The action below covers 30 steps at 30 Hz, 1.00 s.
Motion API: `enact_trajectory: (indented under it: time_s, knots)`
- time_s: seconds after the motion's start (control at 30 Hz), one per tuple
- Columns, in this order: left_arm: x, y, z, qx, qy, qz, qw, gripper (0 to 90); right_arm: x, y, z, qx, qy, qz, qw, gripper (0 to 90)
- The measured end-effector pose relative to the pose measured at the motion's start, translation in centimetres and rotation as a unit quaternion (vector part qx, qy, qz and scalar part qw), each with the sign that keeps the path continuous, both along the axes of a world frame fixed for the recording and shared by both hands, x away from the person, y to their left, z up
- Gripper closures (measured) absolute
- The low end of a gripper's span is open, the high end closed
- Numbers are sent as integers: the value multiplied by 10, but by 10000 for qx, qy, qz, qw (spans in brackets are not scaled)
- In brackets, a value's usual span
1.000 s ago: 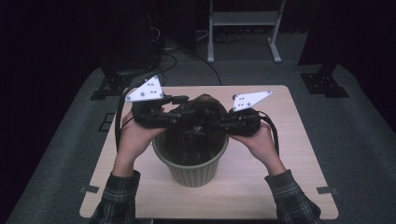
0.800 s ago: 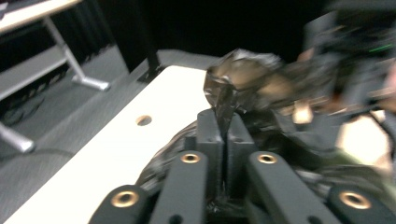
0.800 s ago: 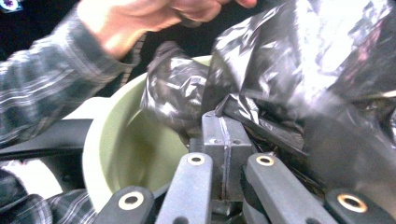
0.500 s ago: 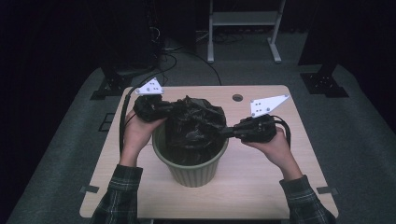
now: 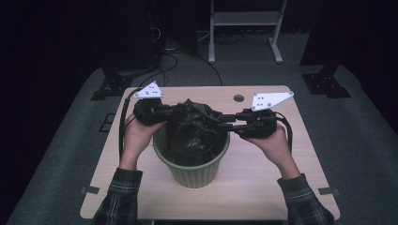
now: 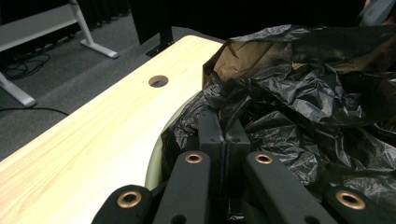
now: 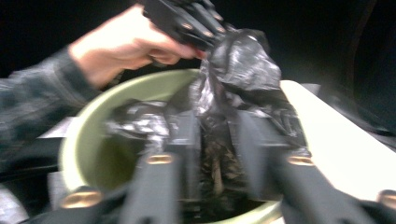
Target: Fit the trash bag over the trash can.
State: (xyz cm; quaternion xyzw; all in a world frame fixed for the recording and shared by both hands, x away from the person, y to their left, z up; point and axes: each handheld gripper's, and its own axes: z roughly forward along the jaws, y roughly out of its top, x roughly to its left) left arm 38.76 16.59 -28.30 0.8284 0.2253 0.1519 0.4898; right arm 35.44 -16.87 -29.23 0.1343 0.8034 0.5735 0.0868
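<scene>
A green round bin (image 5: pixel 192 171) stands mid-table with a crumpled black bag (image 5: pixel 195 126) in it, bunched above the rim. My left gripper (image 5: pixel 171 112) is at the bin's left rim. In the left gripper view its jaws (image 6: pixel 225 135) are pressed together on a fold of the bag (image 6: pixel 303 93). My right gripper (image 5: pixel 220 123) reaches in from the right. Its jaws (image 7: pixel 217 135) have just been closing, and bag film (image 7: pixel 238 60) fills the narrow gap between them. The right gripper view is blurred.
The bin rests on a light wooden table (image 5: pixel 263 187) with a round cable hole (image 5: pixel 238 98) near its far edge. Bare tabletop (image 6: pixel 93 140) lies beyond the bin's rim (image 6: pixel 154 163). A white frame (image 5: pixel 244 18) and cables lie on the dark floor behind.
My left gripper has sunk a little toward the bin's left rim and shut on the bag. The right gripper has drawn slightly right. The bag's top now stands bunched between them.
</scene>
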Motion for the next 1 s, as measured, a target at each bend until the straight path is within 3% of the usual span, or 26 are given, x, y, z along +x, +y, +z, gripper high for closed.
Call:
enact_trajectory:
  time_s: [0.07, 0.2, 0.43, 0.53, 0.7, 0.8, 0.9, 1.0]
  knots:
    - [-1, 5, 0, 5, 20, 21, 10000, 895, 5, 1, -1, 4, -63, -269, 9996, 888]
    - [-2, 15, 0, -95, 37, 83, 9999, 898, 23, -5, 3, 249, -1, -686, 9973, 888]
    - [-6, 31, -3, -135, 21, 209, 9997, 898, 62, 7, 3, -135, 133, -1104, 9937, 888]
    - [-7, 40, -4, -178, 29, 279, 9994, 898, 75, 16, -3, -370, 265, -1182, 9920, 889]
    - [-9, 57, -8, -197, 63, 426, 9989, 899, 95, 34, -16, -684, 593, -1040, 9904, 889]
    - [-11, 68, -13, -219, 111, 495, 9985, 899, 99, 39, -25, -941, 702, -1016, 9879, 889]
    - [-12, 73, -20, -293, 194, 518, 9980, 899, 101, 37, -36, -1051, 882, -1022, 9852, 888]
    - [-12, 71, -25, -230, 227, 521, 9981, 899, 99, 34, -44, -1102, 986, -1009, 9839, 886]
